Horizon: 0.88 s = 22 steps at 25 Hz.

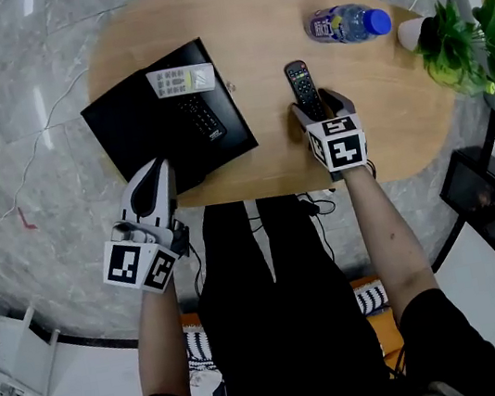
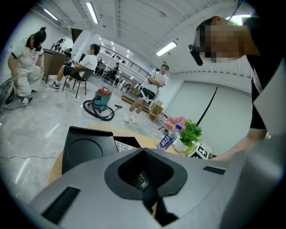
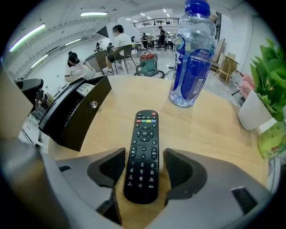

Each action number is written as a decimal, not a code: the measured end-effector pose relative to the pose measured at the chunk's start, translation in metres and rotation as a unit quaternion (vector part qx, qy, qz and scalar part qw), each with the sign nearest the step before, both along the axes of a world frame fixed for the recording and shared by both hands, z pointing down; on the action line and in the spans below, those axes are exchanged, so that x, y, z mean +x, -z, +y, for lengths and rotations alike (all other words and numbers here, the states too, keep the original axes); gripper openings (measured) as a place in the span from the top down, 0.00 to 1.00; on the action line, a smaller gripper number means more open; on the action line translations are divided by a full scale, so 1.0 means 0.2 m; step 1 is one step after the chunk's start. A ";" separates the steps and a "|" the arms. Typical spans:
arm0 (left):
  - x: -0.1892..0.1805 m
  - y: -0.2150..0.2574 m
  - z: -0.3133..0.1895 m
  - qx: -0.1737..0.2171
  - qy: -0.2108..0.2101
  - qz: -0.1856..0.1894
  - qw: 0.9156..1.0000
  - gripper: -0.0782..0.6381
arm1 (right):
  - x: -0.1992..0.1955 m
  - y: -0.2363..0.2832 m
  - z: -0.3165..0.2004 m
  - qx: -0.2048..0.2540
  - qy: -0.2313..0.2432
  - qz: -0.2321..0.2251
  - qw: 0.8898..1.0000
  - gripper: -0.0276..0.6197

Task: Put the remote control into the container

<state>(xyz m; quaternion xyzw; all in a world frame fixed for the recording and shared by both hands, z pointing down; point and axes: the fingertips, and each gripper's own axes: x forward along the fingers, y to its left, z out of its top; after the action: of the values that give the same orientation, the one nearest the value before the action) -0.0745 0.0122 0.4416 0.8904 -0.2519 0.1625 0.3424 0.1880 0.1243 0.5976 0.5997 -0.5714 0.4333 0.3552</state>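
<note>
A black remote control [image 1: 301,83] lies flat on the oval wooden table [image 1: 278,154], right of middle. My right gripper [image 1: 317,105] points steeply down over its near end. In the right gripper view the jaws stand open on either side of the remote [image 3: 144,152], a thin gap at each pad, and nothing is pressed. The container is a shallow black box [image 1: 138,131] on the table's left half. Inside it lie a white remote [image 1: 181,80] and another black remote [image 1: 203,120]. My left gripper [image 1: 160,167] is shut and empty at the box's near edge.
A plastic water bottle [image 1: 348,23] lies beyond the remote at the table's far right. A potted green plant [image 1: 465,38] stands at the right end. The person's legs are at the table's near edge. Several people, chairs and a vacuum cleaner are across the room.
</note>
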 end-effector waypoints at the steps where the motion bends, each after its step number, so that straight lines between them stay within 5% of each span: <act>1: -0.01 -0.01 0.00 -0.002 0.000 0.001 1.000 0.88 | 0.00 0.00 0.00 0.000 0.000 0.003 1.000 0.53; 11: -0.03 0.00 -0.02 -0.006 -0.006 0.014 1.000 0.88 | -0.04 0.04 0.00 -0.013 0.003 0.019 1.000 0.62; 22: -0.18 0.02 -0.02 -0.001 0.011 0.014 1.000 0.88 | -0.23 0.40 -0.16 0.068 0.067 0.032 0.995 0.62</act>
<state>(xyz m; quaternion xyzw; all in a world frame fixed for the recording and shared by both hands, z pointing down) -0.1101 0.0077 0.4373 0.8897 -0.2563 0.1464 0.3482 0.1412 0.0932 0.5169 0.5966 -0.6266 0.3491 0.3600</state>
